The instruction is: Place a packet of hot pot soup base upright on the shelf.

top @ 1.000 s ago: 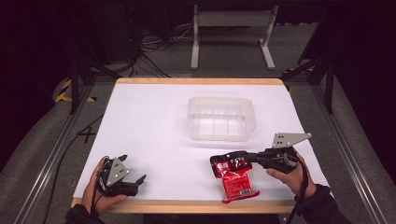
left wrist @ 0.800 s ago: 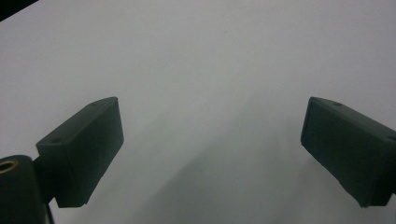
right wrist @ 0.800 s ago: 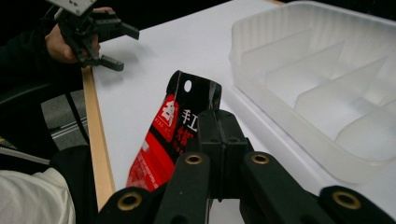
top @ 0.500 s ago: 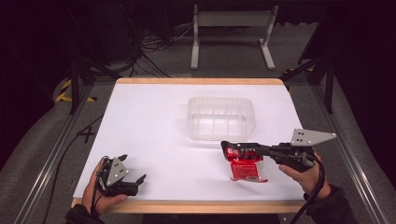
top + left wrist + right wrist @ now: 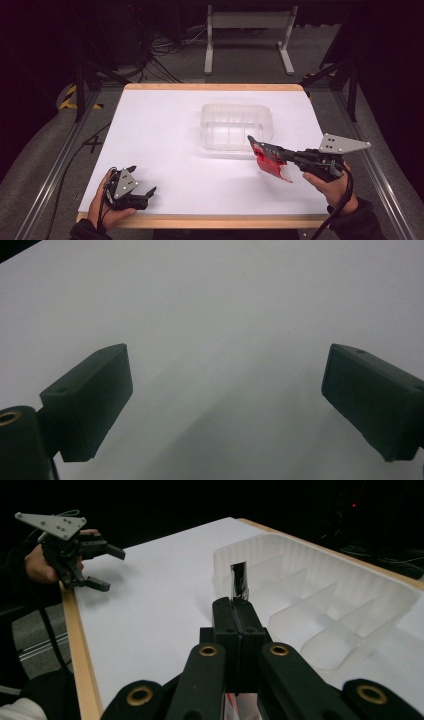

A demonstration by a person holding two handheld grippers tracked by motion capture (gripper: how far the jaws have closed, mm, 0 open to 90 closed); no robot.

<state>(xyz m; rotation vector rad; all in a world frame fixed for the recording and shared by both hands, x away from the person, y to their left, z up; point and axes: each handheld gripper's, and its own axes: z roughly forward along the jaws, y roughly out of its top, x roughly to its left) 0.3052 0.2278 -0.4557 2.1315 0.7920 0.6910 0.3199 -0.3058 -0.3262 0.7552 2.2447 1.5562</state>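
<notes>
A red packet [image 5: 270, 162] hangs tilted above the table, just off the near right corner of the clear plastic tray [image 5: 215, 111]. My right gripper [image 5: 256, 144] is shut on it, and a hand holds that gripper at the right side of the table. In the right gripper view the jaws are pressed together [image 5: 239, 611], and the packet's dark edge [image 5: 240, 581] sticks up past them towards the tray's compartments [image 5: 320, 580]. My left gripper [image 5: 141, 179] rests at the front left of the table. Its jaws stand wide apart [image 5: 225, 400] over bare white table with nothing between them.
The white table top [image 5: 165, 130] has a wooden front edge [image 5: 210, 220]. The tray is divided by several low walls. Metal rails run along both sides of the table, and cables and a stand lie on the floor beyond. My left gripper [image 5: 107, 567] also shows far off.
My right gripper has lifted the red packet off the table near the front edge and carried it up and away towards the tray. The left gripper has stayed put.
</notes>
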